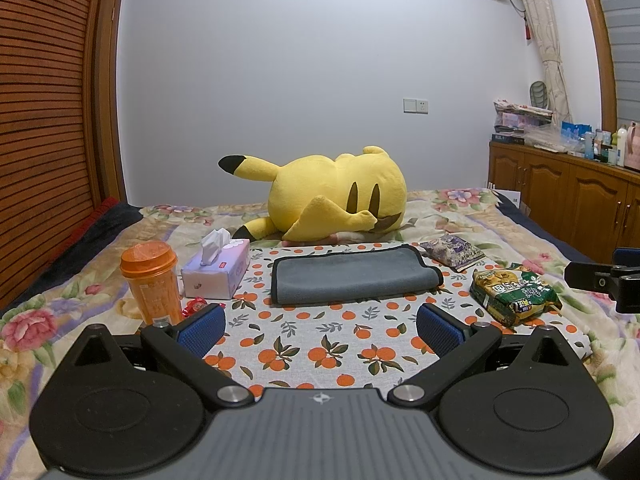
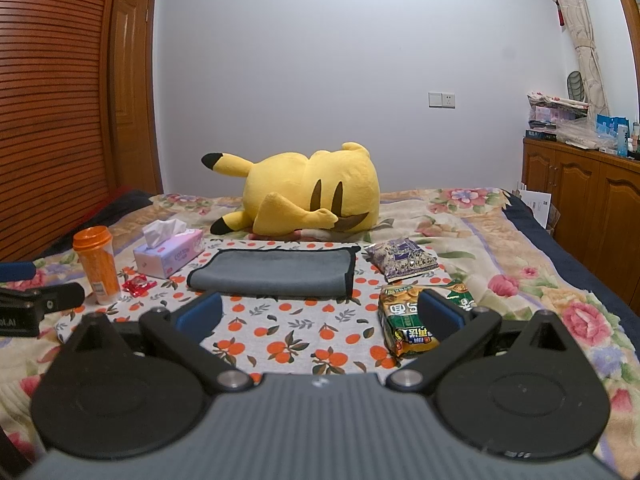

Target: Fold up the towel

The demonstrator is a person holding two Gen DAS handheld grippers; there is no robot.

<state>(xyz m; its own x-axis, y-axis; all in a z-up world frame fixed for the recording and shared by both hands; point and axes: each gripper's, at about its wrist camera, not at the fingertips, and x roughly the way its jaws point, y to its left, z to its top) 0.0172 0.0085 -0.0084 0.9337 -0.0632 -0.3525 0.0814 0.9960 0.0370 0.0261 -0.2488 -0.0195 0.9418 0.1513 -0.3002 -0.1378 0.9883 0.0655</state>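
A grey towel [image 1: 352, 276] with black trim lies folded in a flat rectangle on the orange-print cloth [image 1: 320, 344] on the bed; it also shows in the right wrist view [image 2: 276, 274]. My left gripper [image 1: 320, 326] is open and empty, hovering just in front of the towel. My right gripper [image 2: 320, 314] is open and empty, in front of the towel and to its right, with its right finger over a green snack bag [image 2: 404, 320]. Each gripper shows at the other view's edge.
An orange cup [image 1: 154, 280], a tissue box [image 1: 218, 270] and a red candy wrapper [image 1: 196, 306] stand left of the towel. A purple packet [image 1: 454, 250] and the green snack bag [image 1: 514, 294] lie right. A yellow plush [image 1: 332, 196] lies behind. A wooden cabinet [image 1: 560, 196] stands right.
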